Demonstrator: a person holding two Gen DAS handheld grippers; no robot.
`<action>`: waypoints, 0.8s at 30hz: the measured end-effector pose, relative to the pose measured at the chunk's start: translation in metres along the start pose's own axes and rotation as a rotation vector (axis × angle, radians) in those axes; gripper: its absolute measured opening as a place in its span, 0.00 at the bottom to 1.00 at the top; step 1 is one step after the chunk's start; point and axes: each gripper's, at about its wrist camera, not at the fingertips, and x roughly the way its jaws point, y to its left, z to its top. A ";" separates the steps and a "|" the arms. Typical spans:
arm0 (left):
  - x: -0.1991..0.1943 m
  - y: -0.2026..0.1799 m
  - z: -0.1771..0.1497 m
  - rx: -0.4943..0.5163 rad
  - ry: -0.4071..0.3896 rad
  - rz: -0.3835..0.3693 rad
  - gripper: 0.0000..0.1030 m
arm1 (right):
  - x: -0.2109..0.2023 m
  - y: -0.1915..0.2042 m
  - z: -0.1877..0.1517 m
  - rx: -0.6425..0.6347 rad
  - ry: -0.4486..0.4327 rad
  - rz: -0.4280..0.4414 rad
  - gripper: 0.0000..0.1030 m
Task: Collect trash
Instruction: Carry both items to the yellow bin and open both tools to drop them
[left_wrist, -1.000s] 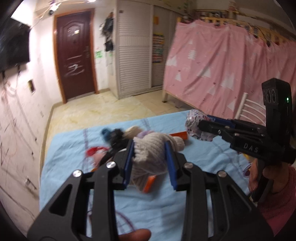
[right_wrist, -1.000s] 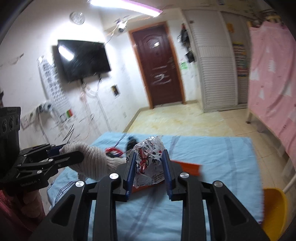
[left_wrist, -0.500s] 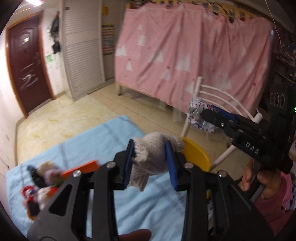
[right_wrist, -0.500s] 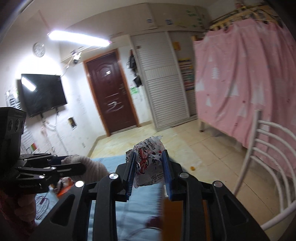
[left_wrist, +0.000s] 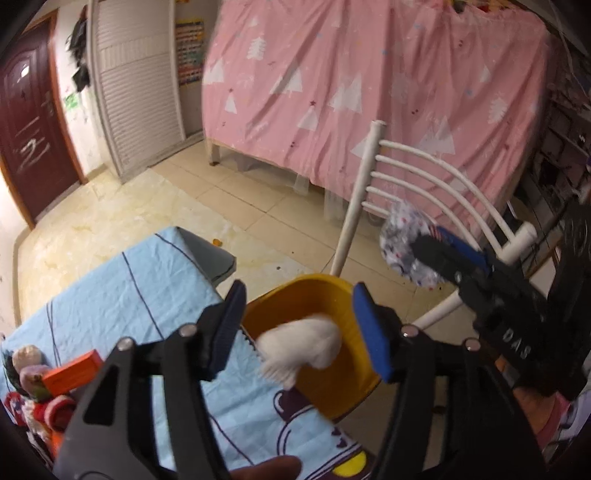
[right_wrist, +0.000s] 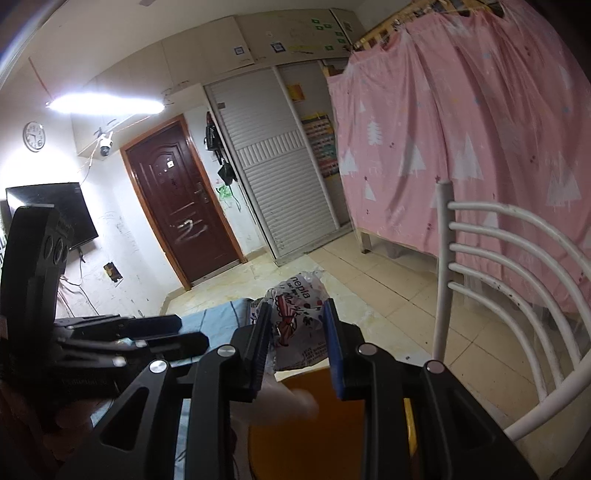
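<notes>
Left gripper (left_wrist: 299, 325) over yellow bin (left_wrist: 314, 295), jaws opening; white knitted glove (left_wrist: 303, 347) blurred between pads, touching neither, at bin's rim. Right gripper (right_wrist: 297, 350) pinching crumpled printed wrapper (right_wrist: 299, 314) above bin. Bin just beside blue-covered table (left_wrist: 147, 295).

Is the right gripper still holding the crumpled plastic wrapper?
Yes, the right gripper has its blue pads pressed on the crumpled wrapper.

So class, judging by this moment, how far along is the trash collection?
Done: nothing settled yet. In hand: the left gripper, jaws opening, drops the knitted glove into the yellow bin; the right gripper grips the plastic wrapper. Left: the orange box and soft items on the blue sheet.
</notes>
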 end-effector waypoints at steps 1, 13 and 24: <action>0.001 0.003 0.001 -0.018 0.006 -0.001 0.55 | 0.003 -0.002 -0.001 0.005 0.007 -0.001 0.21; -0.038 0.041 -0.005 -0.138 -0.031 0.024 0.56 | 0.033 0.019 -0.014 -0.023 0.095 -0.029 0.57; -0.078 0.086 -0.021 -0.213 -0.076 0.043 0.59 | 0.040 0.077 -0.006 -0.098 0.101 0.010 0.58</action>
